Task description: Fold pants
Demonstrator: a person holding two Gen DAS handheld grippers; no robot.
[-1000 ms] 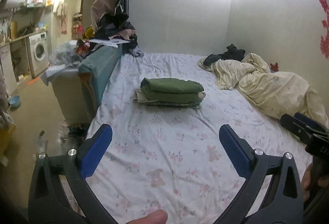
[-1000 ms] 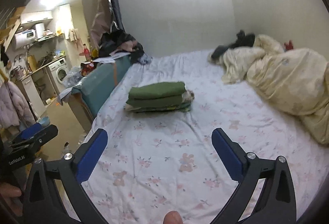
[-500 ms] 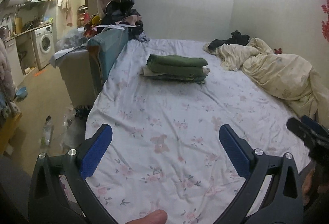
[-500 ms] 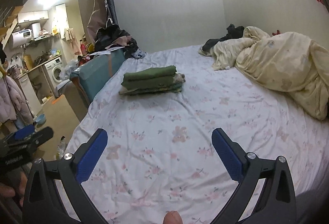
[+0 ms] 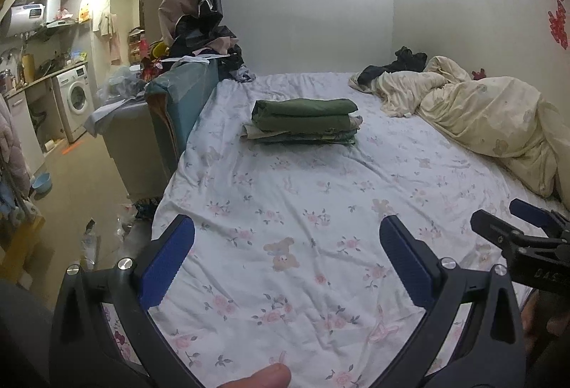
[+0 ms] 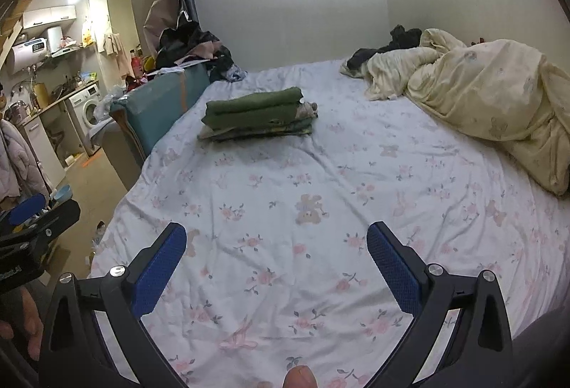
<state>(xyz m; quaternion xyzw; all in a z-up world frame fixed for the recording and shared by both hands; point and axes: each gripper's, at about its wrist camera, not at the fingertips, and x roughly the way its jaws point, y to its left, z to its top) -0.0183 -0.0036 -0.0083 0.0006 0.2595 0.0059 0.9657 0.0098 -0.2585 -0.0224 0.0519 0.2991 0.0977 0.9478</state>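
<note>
Folded green pants [image 5: 302,114] lie on top of a small stack of folded clothes on the far part of the floral bed sheet [image 5: 285,210]. The stack also shows in the right wrist view [image 6: 254,112]. My left gripper [image 5: 286,245] is open and empty, held over the near end of the bed, well short of the stack. My right gripper [image 6: 276,245] is open and empty too, also over the near end of the bed. The right gripper shows at the right edge of the left wrist view [image 5: 527,231], the left gripper at the left edge of the right wrist view [image 6: 32,220].
A rumpled cream duvet [image 5: 481,117] and dark clothes [image 5: 399,64] lie along the bed's right side by the wall. A teal box [image 5: 181,96] piled with clothes stands against the bed's left side. The floor [image 5: 78,181] and a washing machine [image 5: 73,99] are at left.
Both grippers have pulled back from the stack towards the near end of the bed, so more sheet shows in front. Both stayed open and empty.
</note>
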